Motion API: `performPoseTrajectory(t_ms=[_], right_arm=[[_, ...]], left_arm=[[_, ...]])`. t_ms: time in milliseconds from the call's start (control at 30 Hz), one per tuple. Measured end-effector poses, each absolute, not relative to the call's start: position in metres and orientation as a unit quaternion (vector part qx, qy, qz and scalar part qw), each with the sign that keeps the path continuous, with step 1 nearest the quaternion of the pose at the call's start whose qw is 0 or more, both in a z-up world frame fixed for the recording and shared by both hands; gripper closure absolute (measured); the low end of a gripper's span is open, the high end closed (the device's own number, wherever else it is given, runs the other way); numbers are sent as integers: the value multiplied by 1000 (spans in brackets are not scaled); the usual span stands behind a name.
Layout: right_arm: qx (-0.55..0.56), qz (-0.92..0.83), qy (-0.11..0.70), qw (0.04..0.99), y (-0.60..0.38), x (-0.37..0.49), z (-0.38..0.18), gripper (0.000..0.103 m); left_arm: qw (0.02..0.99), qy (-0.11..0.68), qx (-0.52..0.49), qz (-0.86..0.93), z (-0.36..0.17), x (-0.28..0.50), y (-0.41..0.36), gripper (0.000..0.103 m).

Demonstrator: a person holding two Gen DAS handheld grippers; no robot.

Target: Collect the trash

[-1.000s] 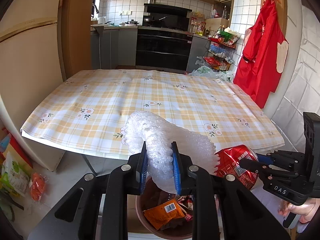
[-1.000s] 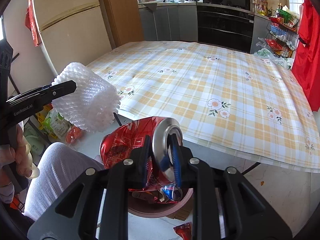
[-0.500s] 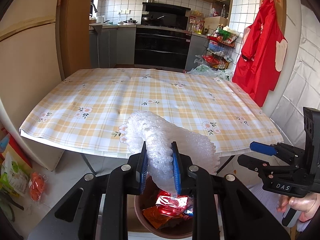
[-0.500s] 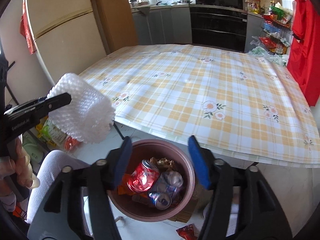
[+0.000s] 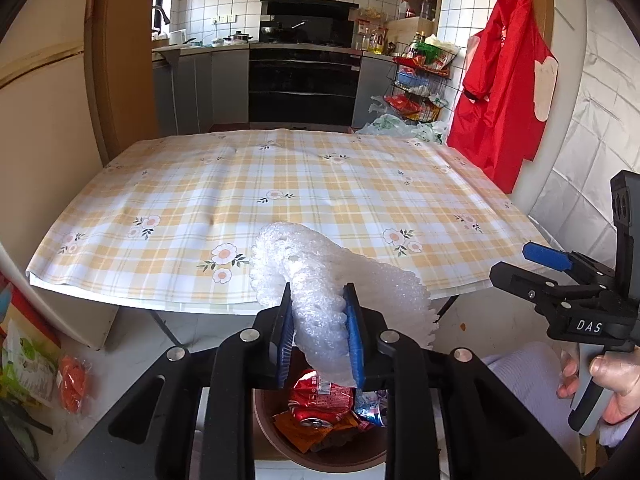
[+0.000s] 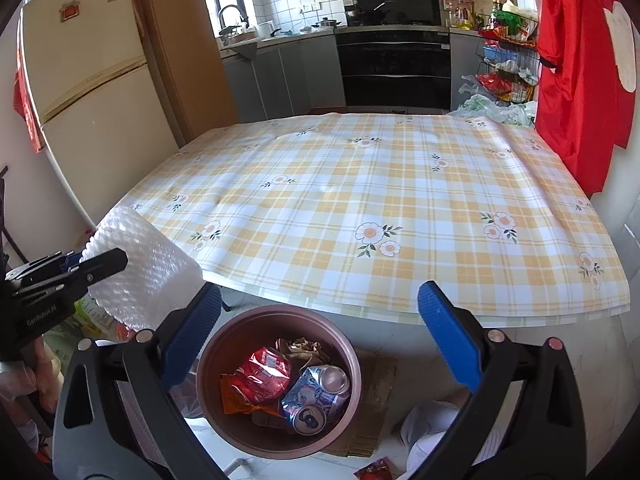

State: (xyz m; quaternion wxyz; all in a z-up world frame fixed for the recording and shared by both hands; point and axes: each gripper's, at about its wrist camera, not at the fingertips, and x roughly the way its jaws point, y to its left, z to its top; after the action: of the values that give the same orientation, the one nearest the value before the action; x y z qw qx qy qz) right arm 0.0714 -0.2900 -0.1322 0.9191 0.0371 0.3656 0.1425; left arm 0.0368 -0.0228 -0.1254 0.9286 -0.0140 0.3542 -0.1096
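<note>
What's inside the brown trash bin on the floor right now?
The bin holds a crushed red can, a blue-and-white can, an orange wrapper and brownish scraps. Anything beneath that top layer is covered.

Both wrist views: from table's (image 5: 280,184) near edge, facing kitchen, angled down; shared: table, bin (image 6: 224,344) below.

The right hand-held gripper (image 6: 318,332) had just been opening; its jaws stood wide with nothing between them, above the brown bin (image 6: 224,424) holding a crushed red can (image 6: 266,372). The left hand-held gripper (image 6: 116,260) clamped white foam netting (image 6: 148,268) beside the tabletop (image 6: 360,200).
</note>
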Motion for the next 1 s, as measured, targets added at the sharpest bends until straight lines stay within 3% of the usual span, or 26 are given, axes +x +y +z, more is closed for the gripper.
performPoseTrajectory(t_ms=[67, 133, 233, 333, 733, 1000], right_arm=[[42, 139, 366, 919, -293, 72, -133, 6], [46, 136, 368, 919, -297, 72, -134, 6], [46, 132, 371, 918, -299, 72, -137, 6], [45, 130, 374, 917, -300, 72, -140, 6], [25, 126, 369, 921, -292, 70, -134, 6], [-3, 116, 339, 933, -284, 65, -101, 6]], left_arm=[[926, 358, -17, -120, -127, 38, -27, 65], [927, 356, -12, -120, -128, 38, -31, 41], [929, 353, -3, -114, -130, 36, -34, 26], [929, 355, -8, -105, -131, 38, -29, 18], [937, 343, -23, -69, -123, 35, -11, 11], [953, 294, -12, -71, -83, 27, -6, 6]])
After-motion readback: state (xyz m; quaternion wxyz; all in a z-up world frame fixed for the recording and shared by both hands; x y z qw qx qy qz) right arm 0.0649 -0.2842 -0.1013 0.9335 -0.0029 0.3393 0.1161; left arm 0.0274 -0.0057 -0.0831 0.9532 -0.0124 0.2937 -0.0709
